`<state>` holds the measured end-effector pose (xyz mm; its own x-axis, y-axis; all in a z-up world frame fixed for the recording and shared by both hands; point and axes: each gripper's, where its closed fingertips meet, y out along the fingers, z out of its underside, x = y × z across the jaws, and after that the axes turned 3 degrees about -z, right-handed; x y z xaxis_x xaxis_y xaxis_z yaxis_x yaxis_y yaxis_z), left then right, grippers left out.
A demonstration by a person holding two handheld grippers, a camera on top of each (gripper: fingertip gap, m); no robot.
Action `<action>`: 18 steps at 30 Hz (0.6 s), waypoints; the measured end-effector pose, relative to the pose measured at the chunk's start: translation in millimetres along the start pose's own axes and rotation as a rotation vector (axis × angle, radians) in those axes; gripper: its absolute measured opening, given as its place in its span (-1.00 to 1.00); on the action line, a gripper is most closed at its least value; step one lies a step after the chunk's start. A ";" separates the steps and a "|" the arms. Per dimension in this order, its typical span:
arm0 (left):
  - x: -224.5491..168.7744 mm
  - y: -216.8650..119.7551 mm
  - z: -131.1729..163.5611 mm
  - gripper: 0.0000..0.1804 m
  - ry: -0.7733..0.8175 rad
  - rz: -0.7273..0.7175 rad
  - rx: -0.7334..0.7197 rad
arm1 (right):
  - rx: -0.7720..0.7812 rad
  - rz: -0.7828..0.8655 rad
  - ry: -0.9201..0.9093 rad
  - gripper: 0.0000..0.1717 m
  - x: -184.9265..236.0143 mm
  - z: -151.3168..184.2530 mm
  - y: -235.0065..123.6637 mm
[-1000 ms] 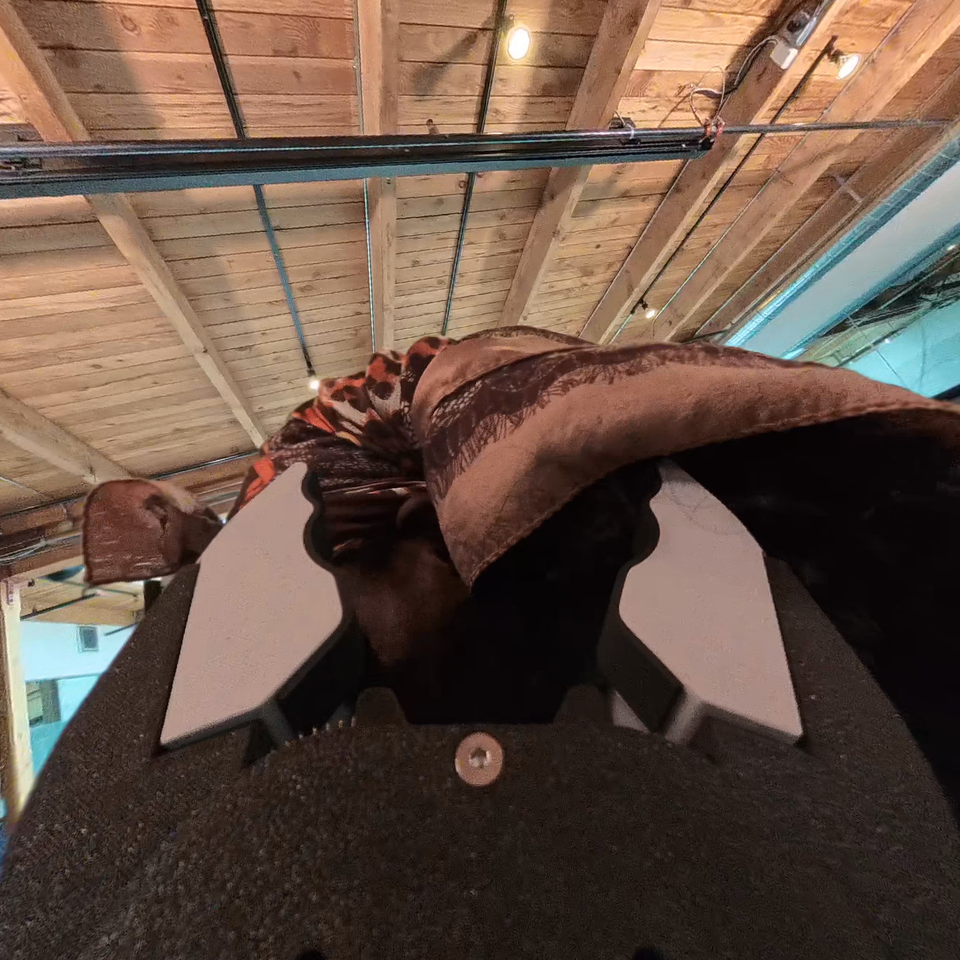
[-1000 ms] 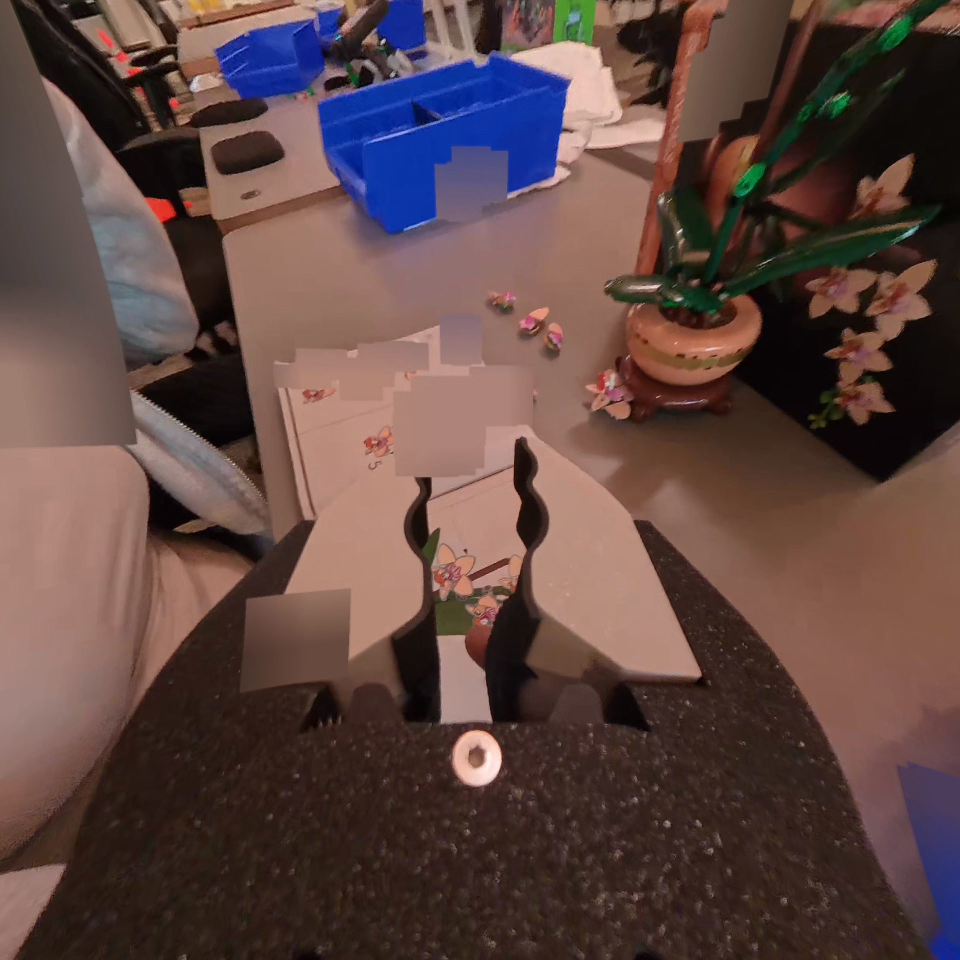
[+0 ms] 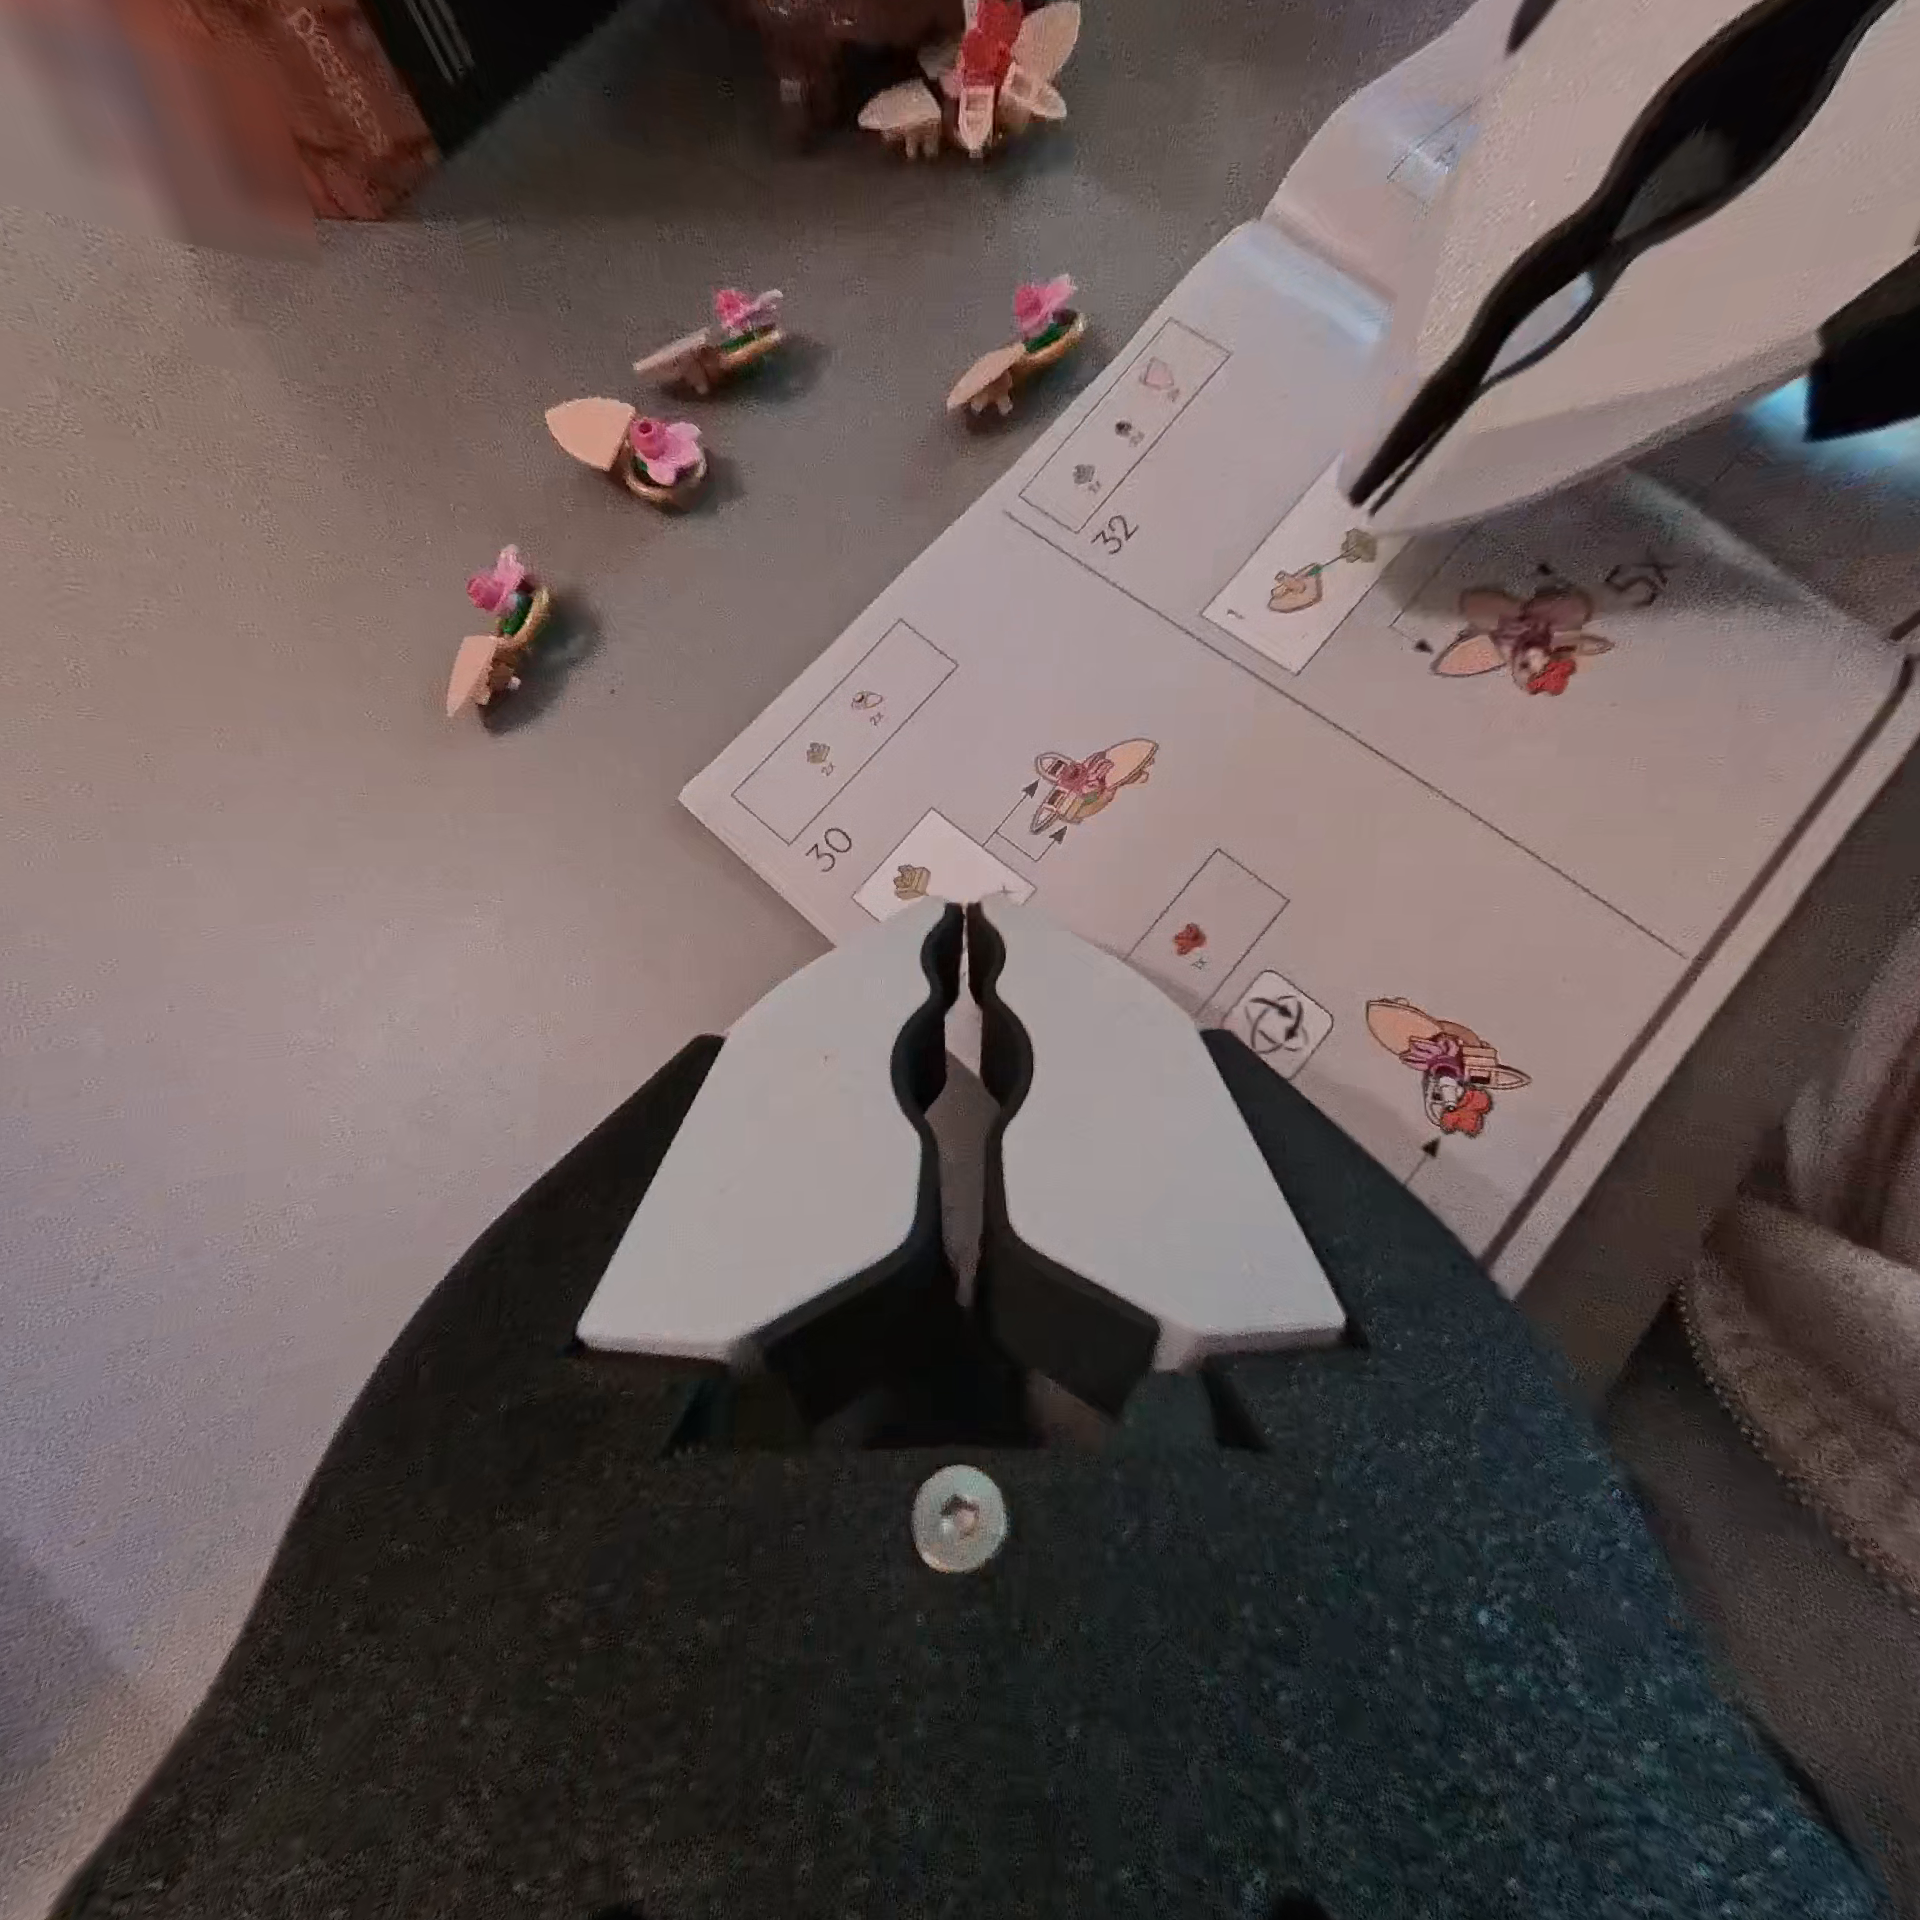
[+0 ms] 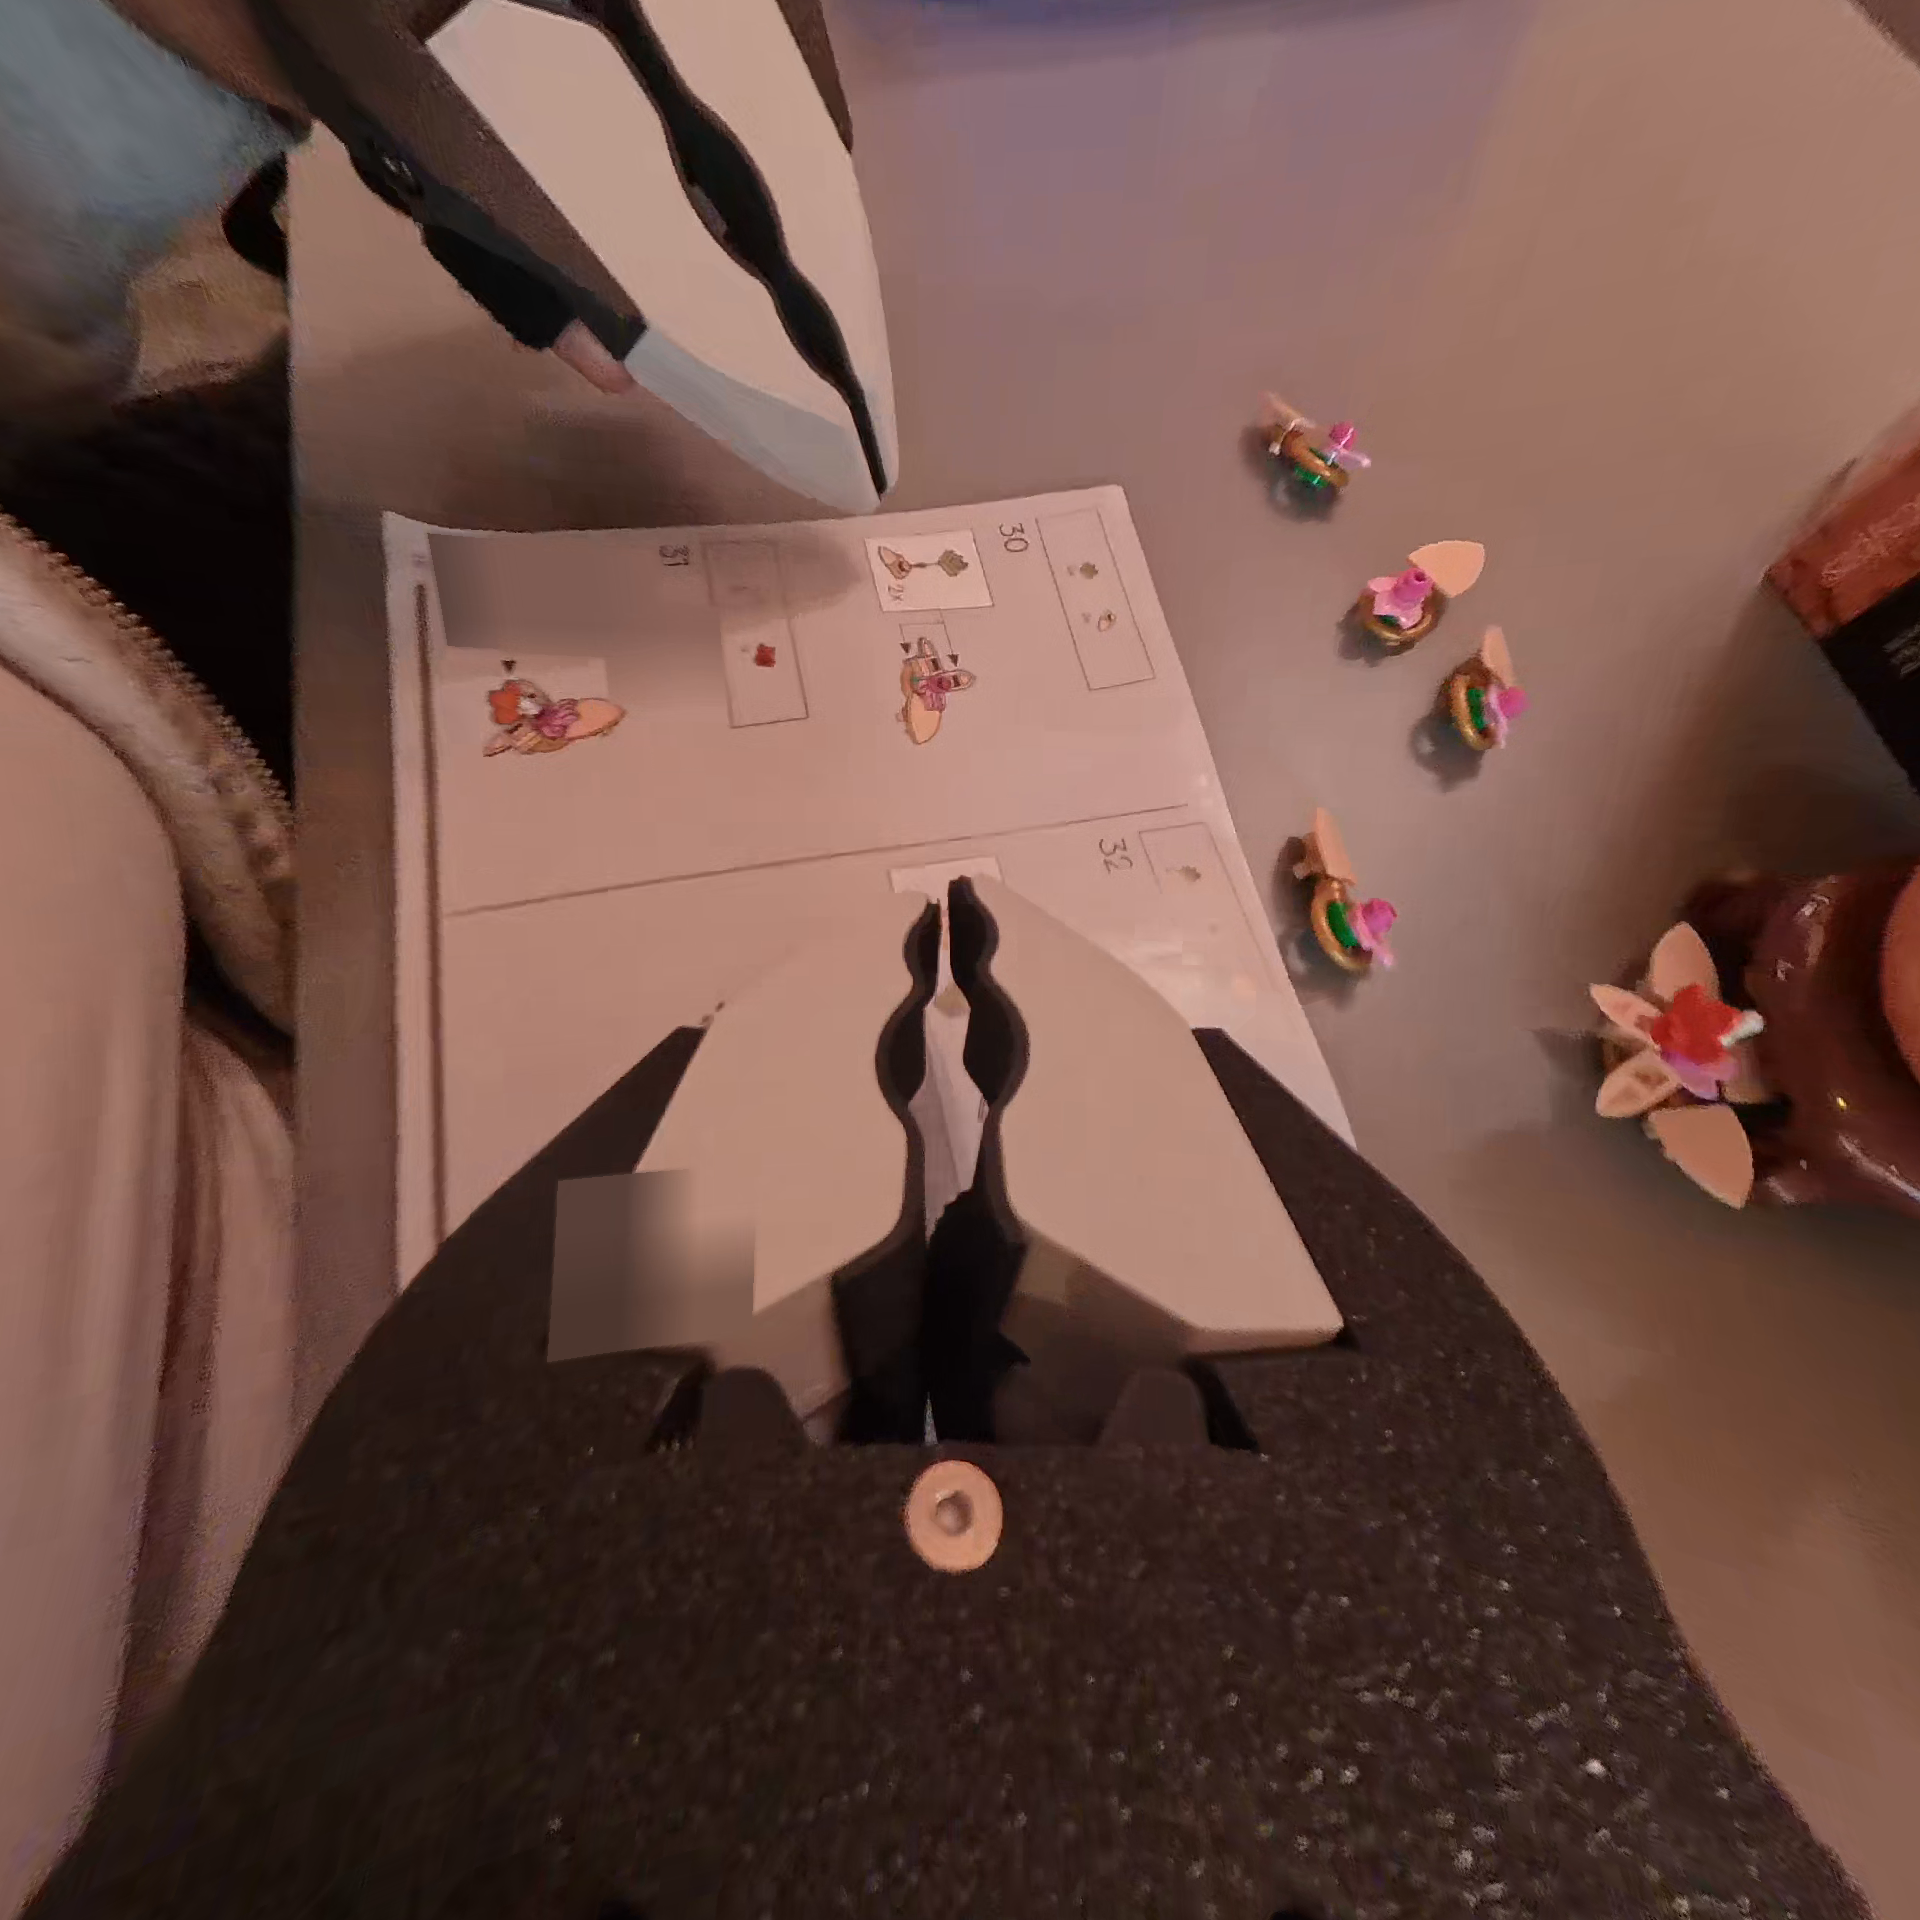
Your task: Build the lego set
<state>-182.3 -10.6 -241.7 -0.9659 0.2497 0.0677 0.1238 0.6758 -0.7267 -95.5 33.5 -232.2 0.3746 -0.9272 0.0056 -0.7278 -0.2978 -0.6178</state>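
Here both the left gripper point(image 3: 964, 906) and the right gripper point(image 4: 943, 896) hover with fingers clenched on nothing over an open instruction booklet point(image 3: 1351, 831) on the grey bench point(image 3: 312, 935). Four small pink-and-gold flower pieces point(image 3: 634, 452) lie just beside the booklet.

The open instruction booklet point(image 3: 1299, 831) bears printed step numbers and small quantity marks beside diagrams.

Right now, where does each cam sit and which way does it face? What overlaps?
Left wrist view: on the left hand-held gripper, looking down at the booklet corner; its shut fingers show, right hand-held gripper top right.
Right wrist view: on the right hand-held gripper, looking down over the booklet; its shut fingers show, left hand-held gripper and a fingertip top left.
Shared: booklet, four flower pieces, grey table, both grippers.
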 end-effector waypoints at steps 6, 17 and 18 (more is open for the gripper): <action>12.9 13.1 -3.0 -1.00 -0.013 0.016 0.005 | 0.009 0.077 0.007 -1.00 -18.0 -22.1 36.6; 10.1 27.7 -0.9 -1.00 -0.135 0.157 -0.068 | 0.047 0.054 0.045 -1.00 -22.5 -18.3 71.5; 10.1 27.4 -0.7 -1.00 -0.129 0.157 -0.068 | 0.047 0.057 0.040 -1.00 -22.3 -18.3 71.6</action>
<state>-188.5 10.9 -260.5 -0.9540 0.2680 -0.1340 0.2862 0.6821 -0.6730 -166.5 28.6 -262.1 0.3096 -0.9509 0.0002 -0.7190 -0.2342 -0.6544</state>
